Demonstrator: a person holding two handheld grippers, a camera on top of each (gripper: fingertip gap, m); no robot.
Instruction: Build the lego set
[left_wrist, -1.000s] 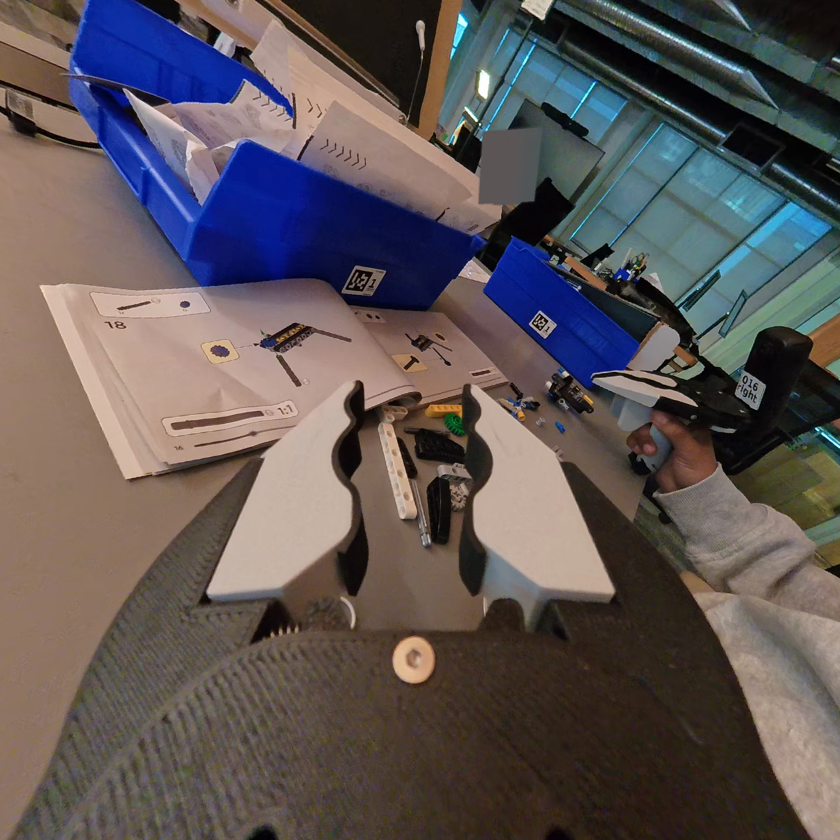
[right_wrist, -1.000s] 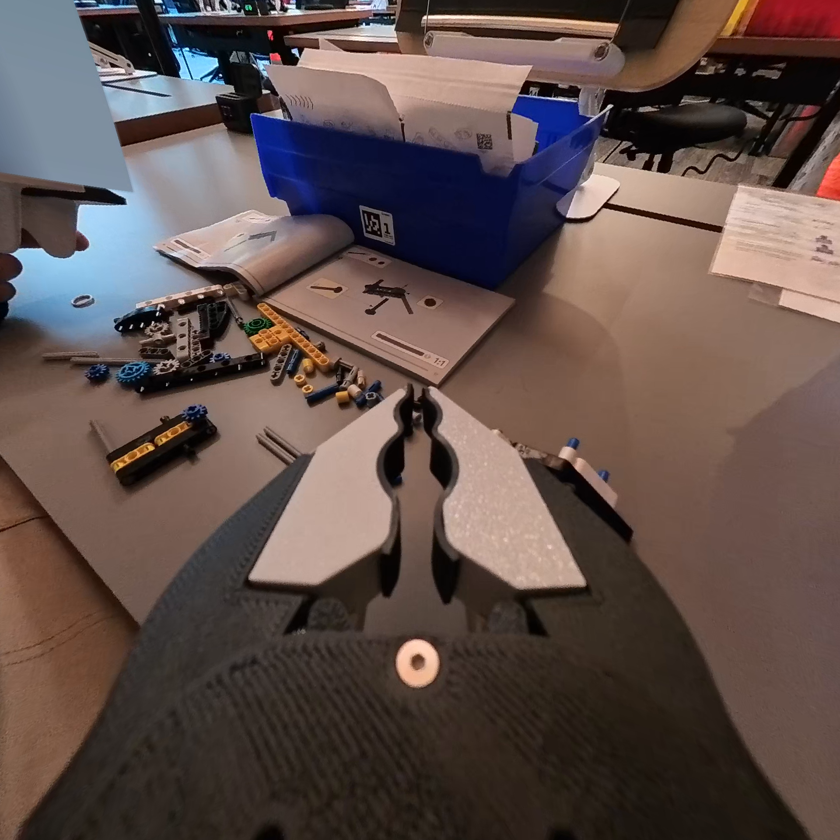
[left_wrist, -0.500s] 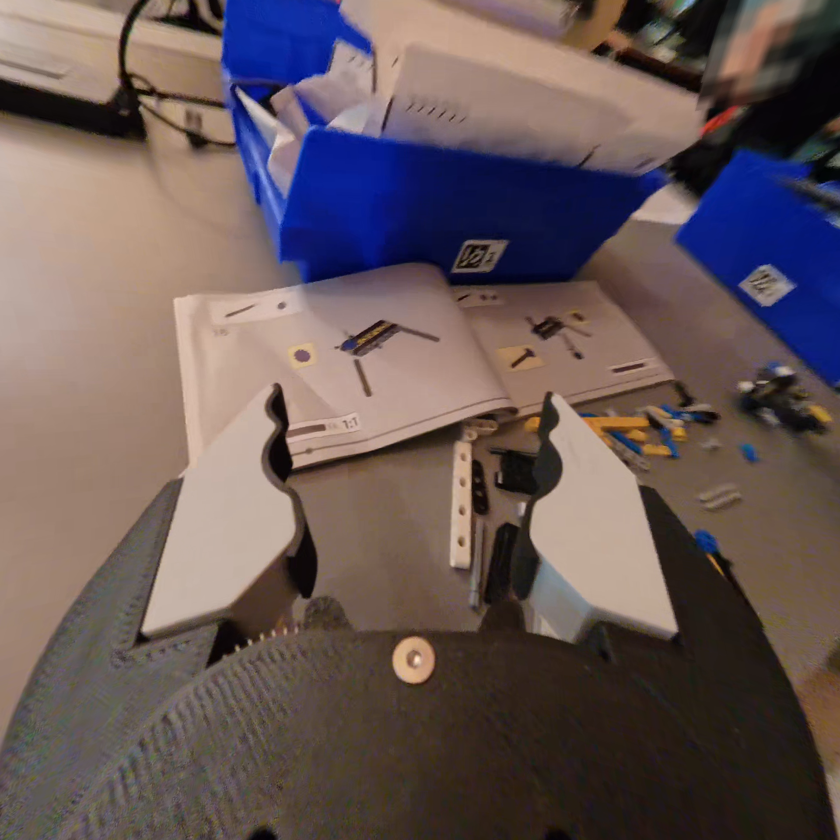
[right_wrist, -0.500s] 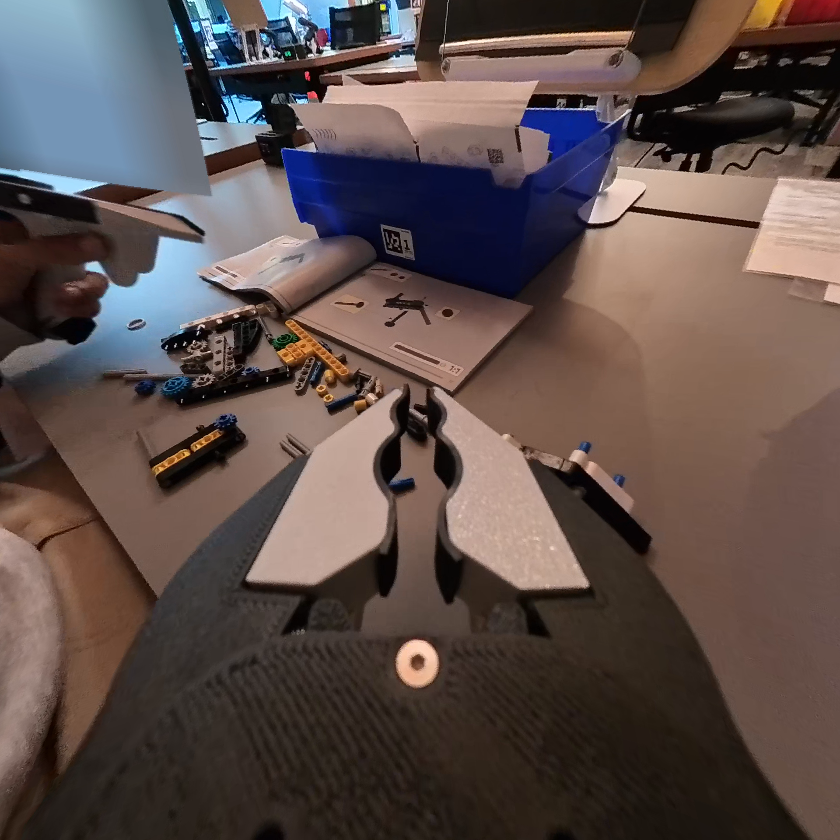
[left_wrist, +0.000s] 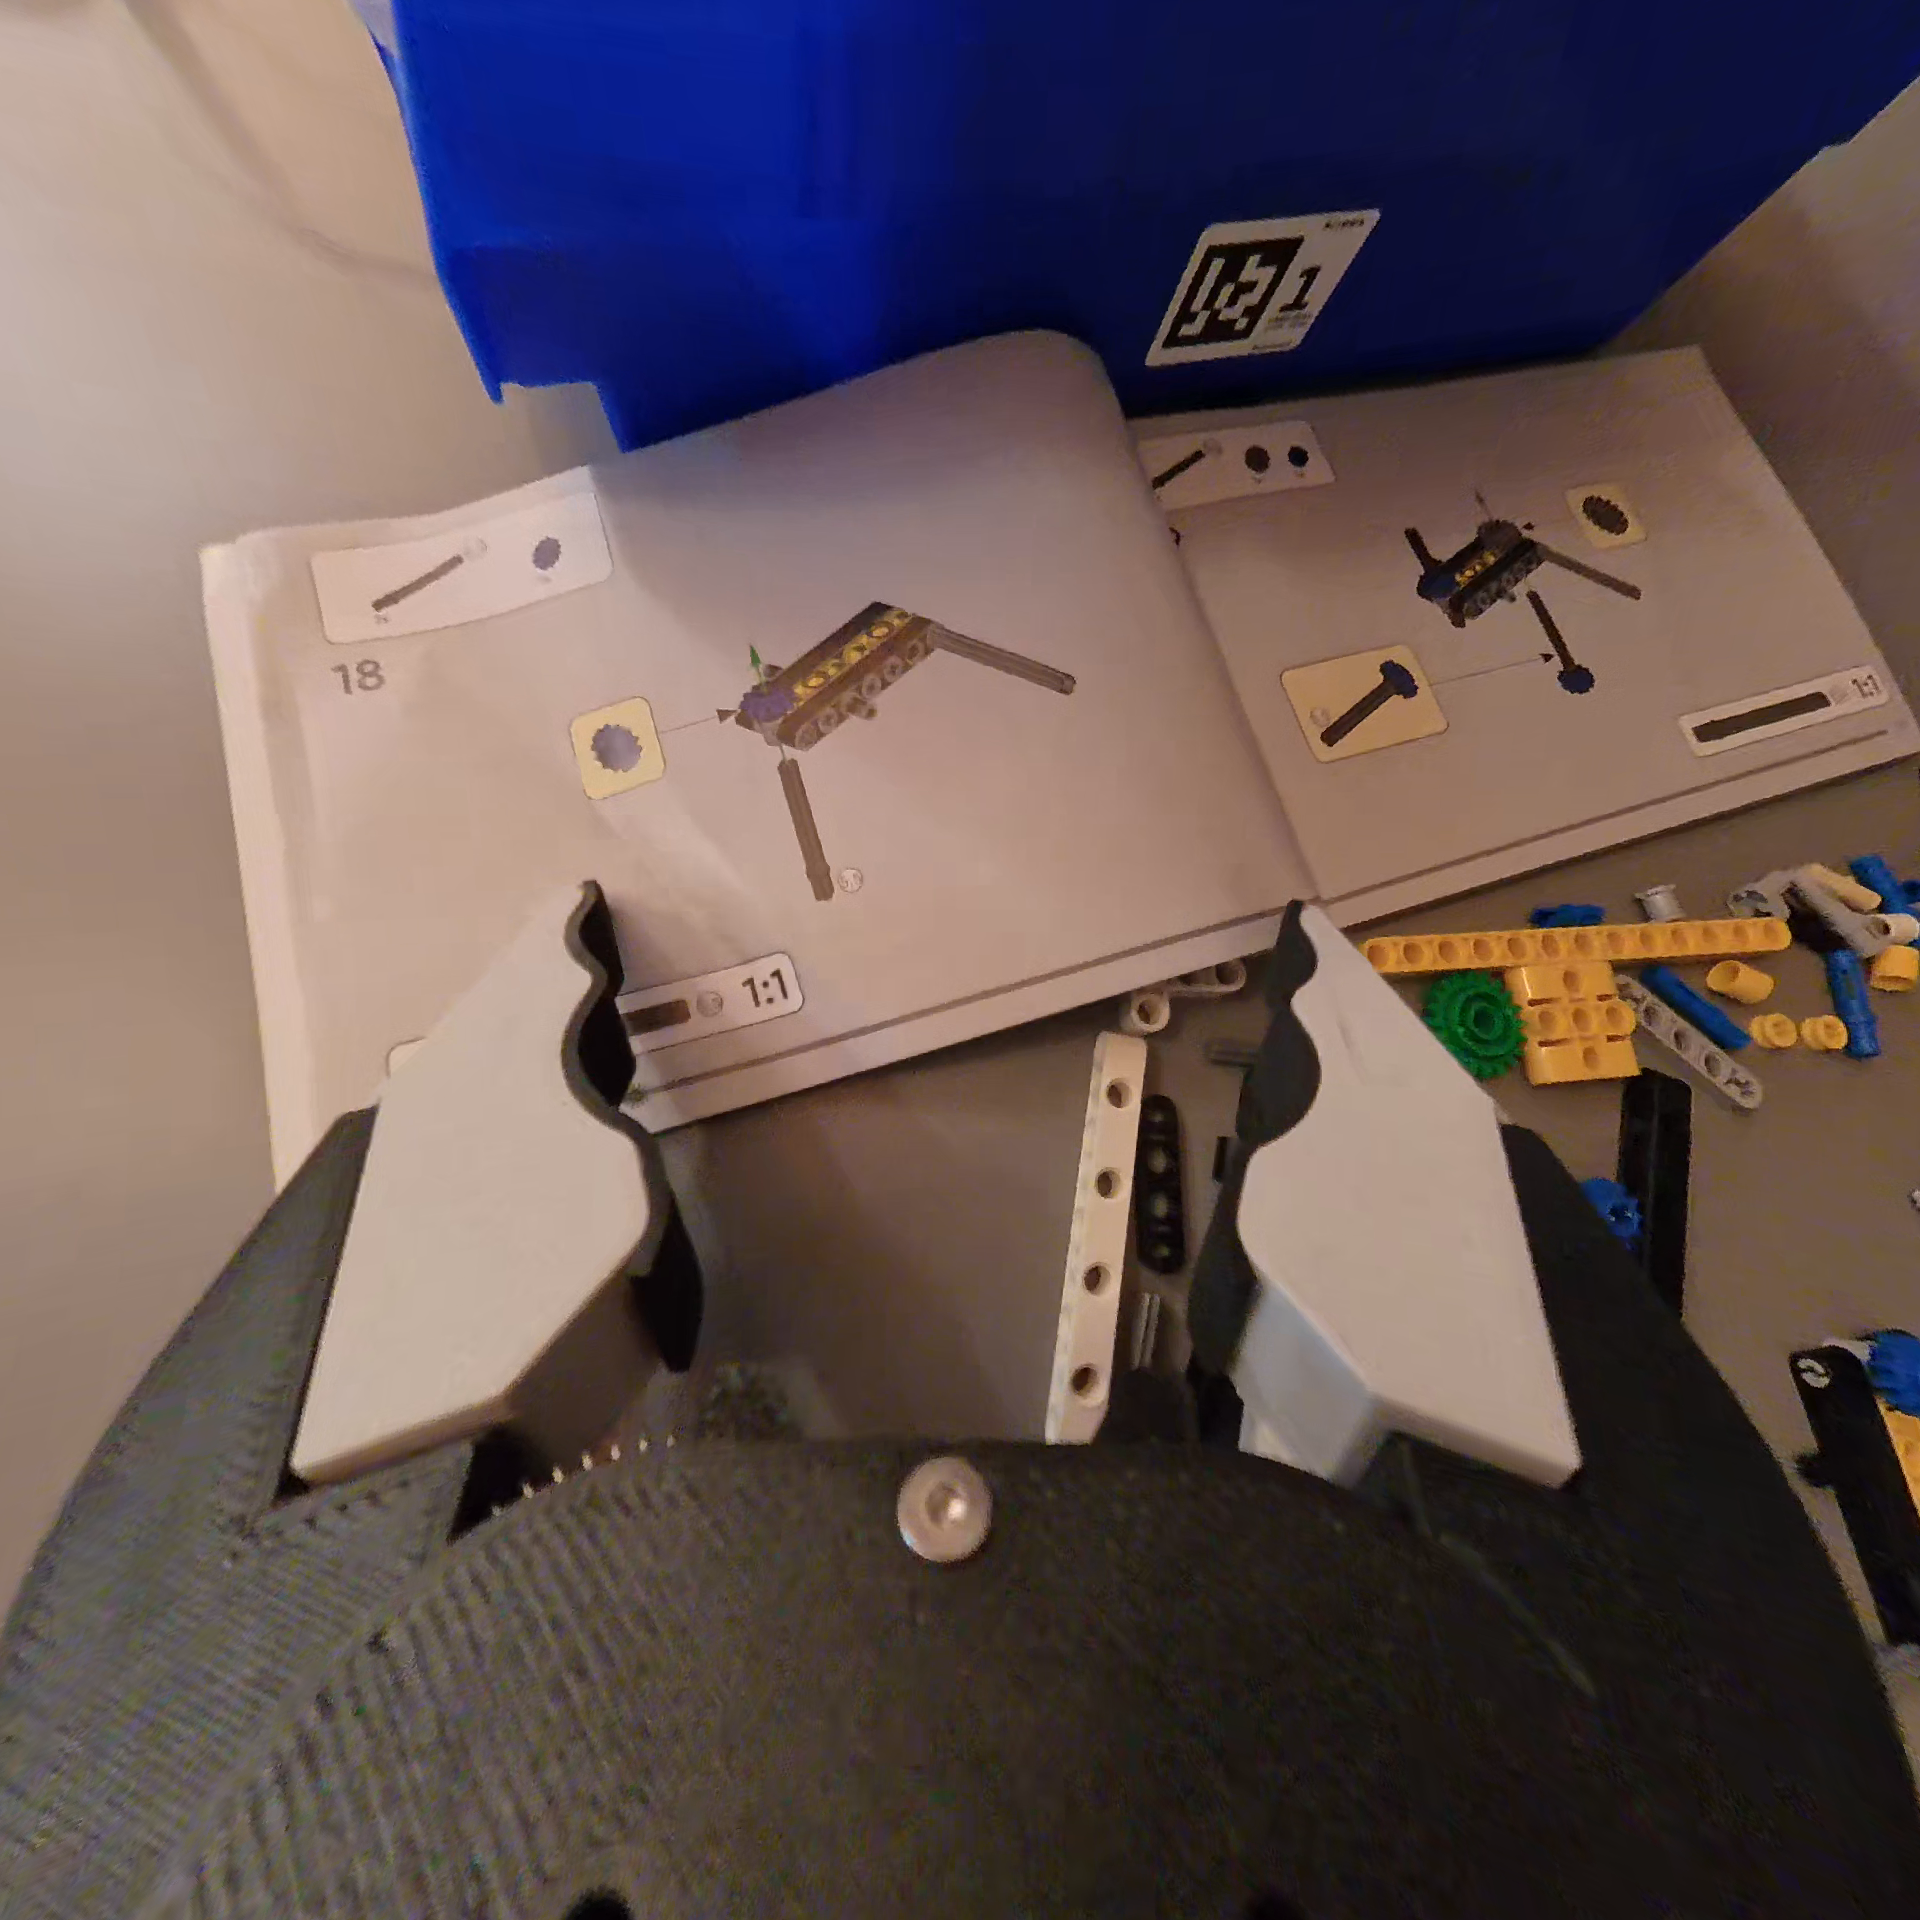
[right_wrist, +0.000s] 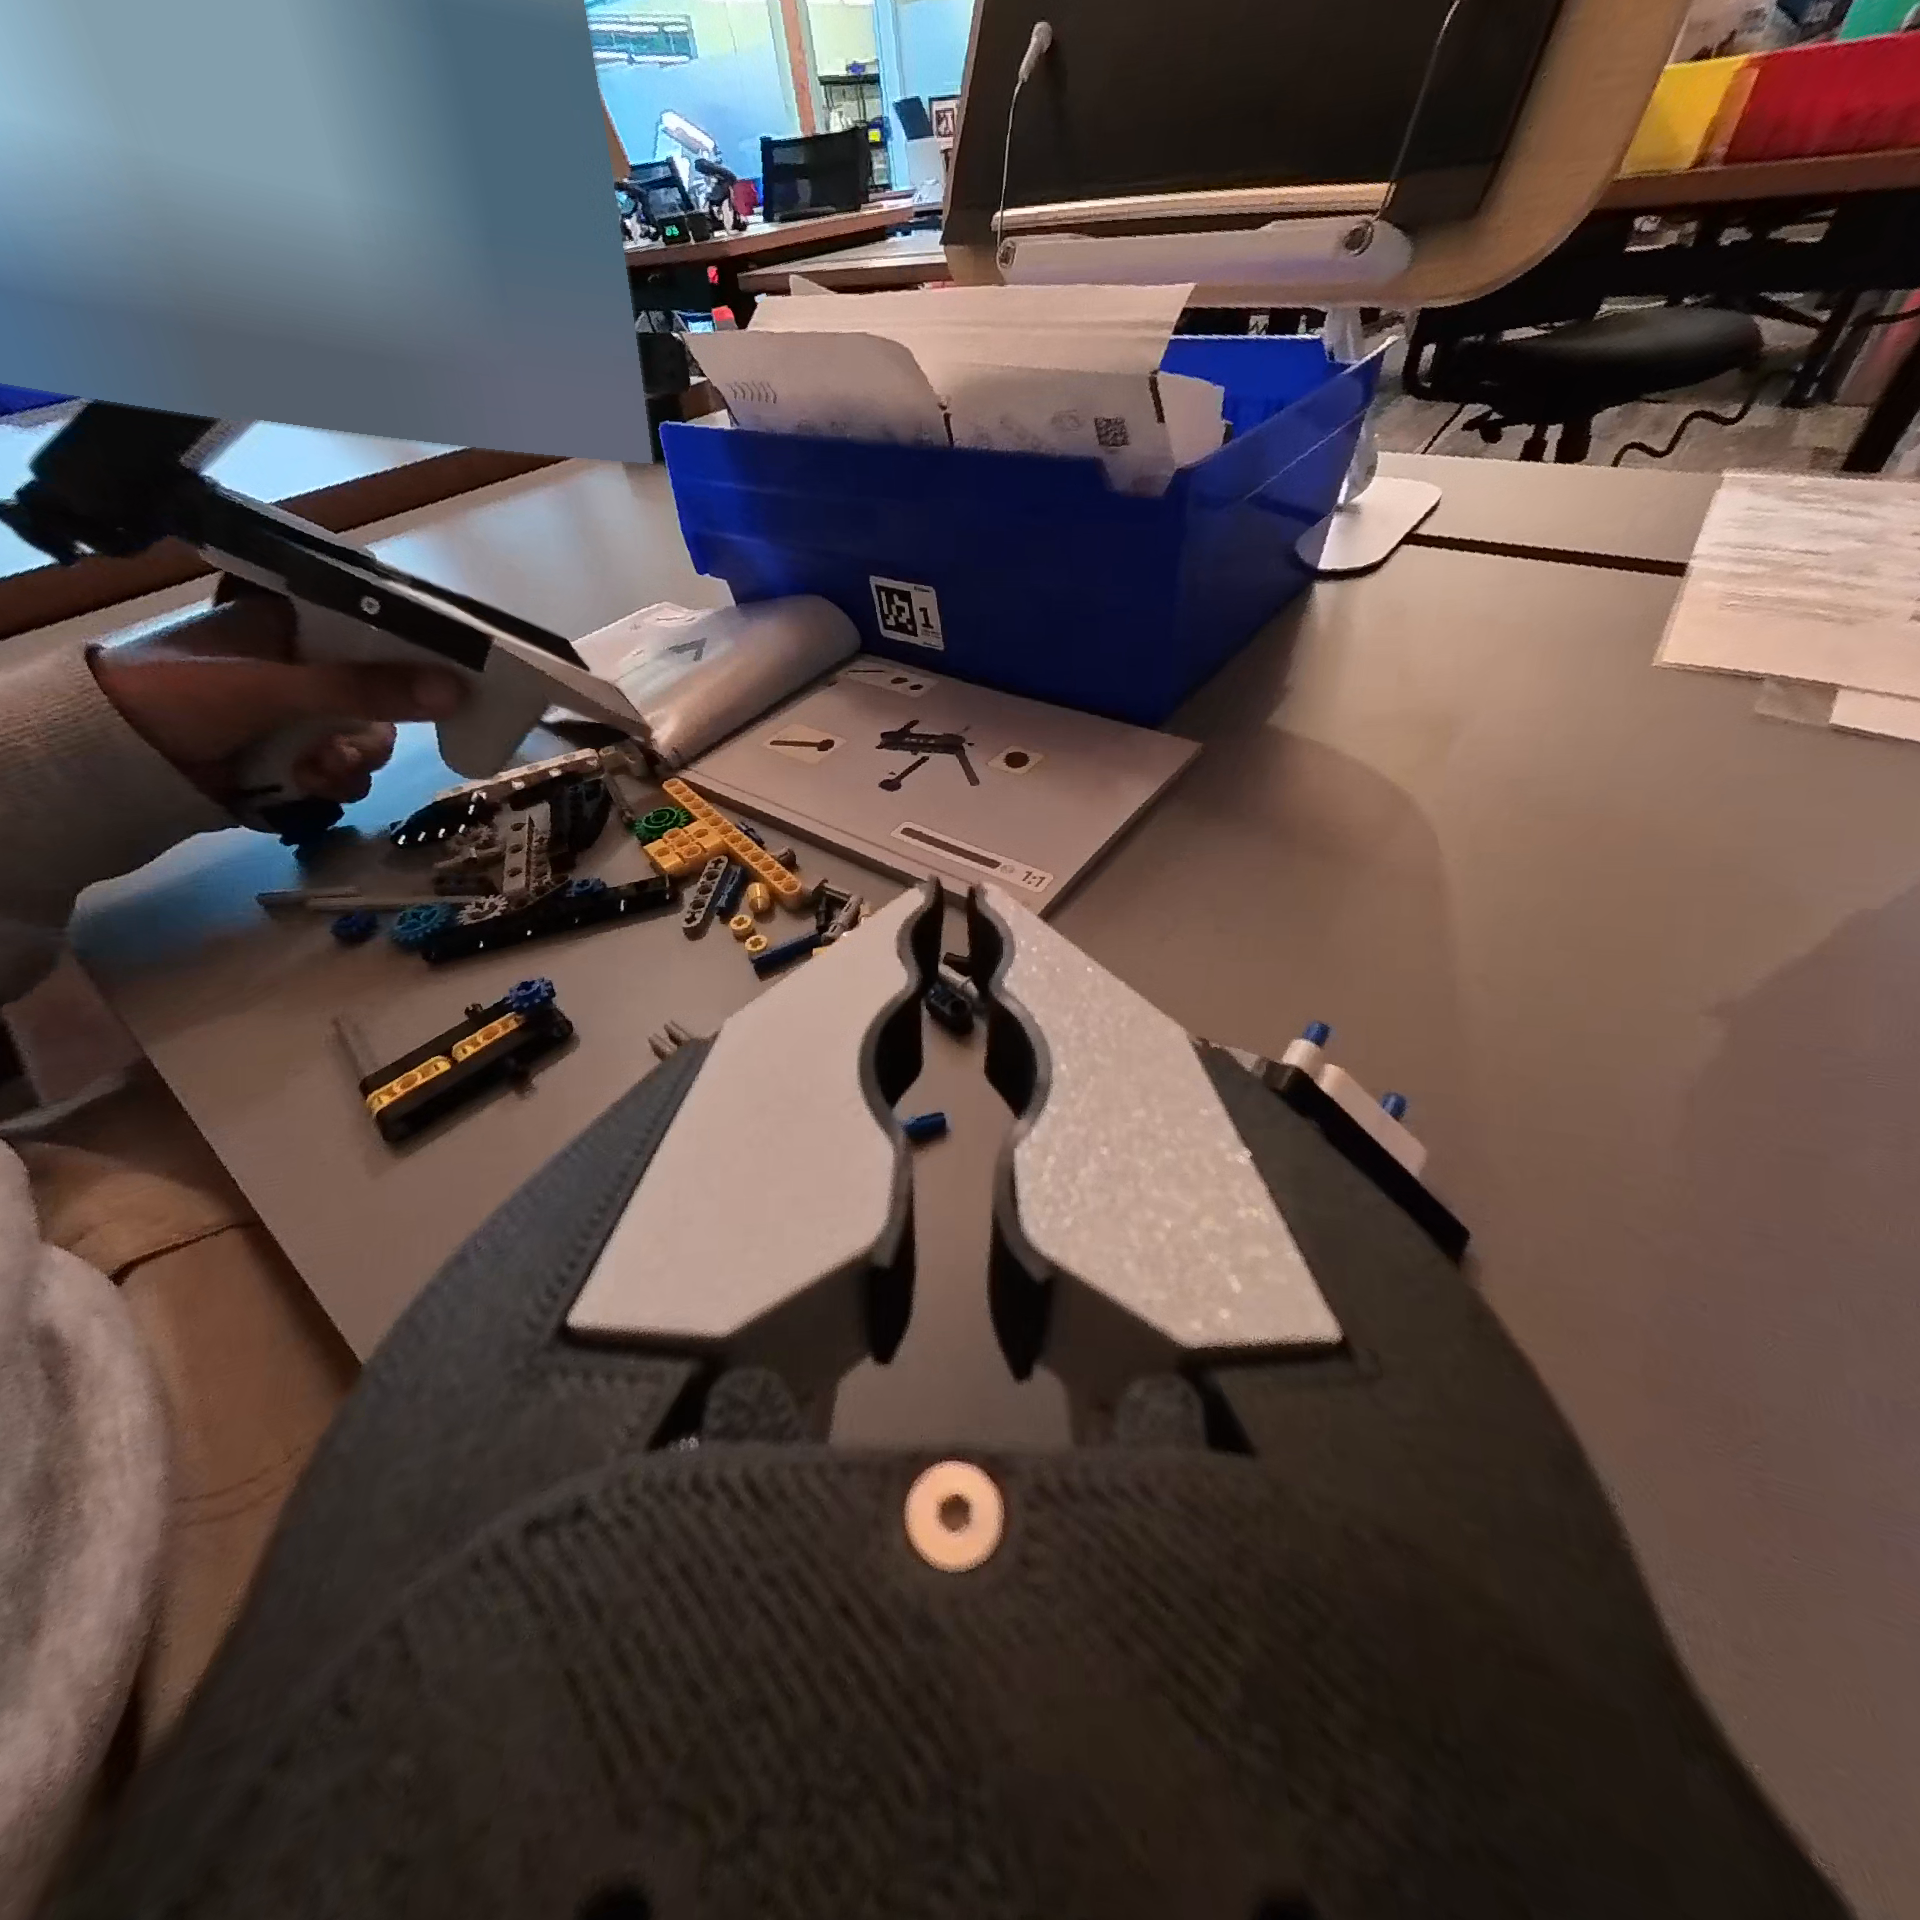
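My left gripper (left_wrist: 940, 914) is open wide and empty, low over the near edge of the open instruction booklet (left_wrist: 935, 644). A white beam (left_wrist: 1101, 1216) and a black beam (left_wrist: 1158, 1184) lie on the table between its fingers. Yellow beams (left_wrist: 1569, 945) and a green gear (left_wrist: 1473, 1016) lie to the right. My right gripper (right_wrist: 953, 896) is shut and empty above the table; a small blue pin (right_wrist: 925, 1124) lies beneath it. In the right wrist view, the left gripper (right_wrist: 613, 717) points down at the loose pile (right_wrist: 582, 862). A black-and-yellow sub-assembly (right_wrist: 468, 1060) lies apart, near the table edge.
A blue bin (right_wrist: 1039, 582) full of paper stands behind the booklet (right_wrist: 935, 800). A black-and-white assembly with blue pins (right_wrist: 1351, 1122) lies right of my right gripper. Loose papers (right_wrist: 1808, 582) lie at the far right. A monitor stand (right_wrist: 1361, 509) is behind the bin. The left tips stand about 5 cm off the green gear (left_wrist: 1473, 1016). Look for it in the right wrist view (right_wrist: 664, 825) too.
My left gripper has opened wider, tipped down and moved in close over the booklet edge and the beams. My right gripper has stayed shut and hardly moved.
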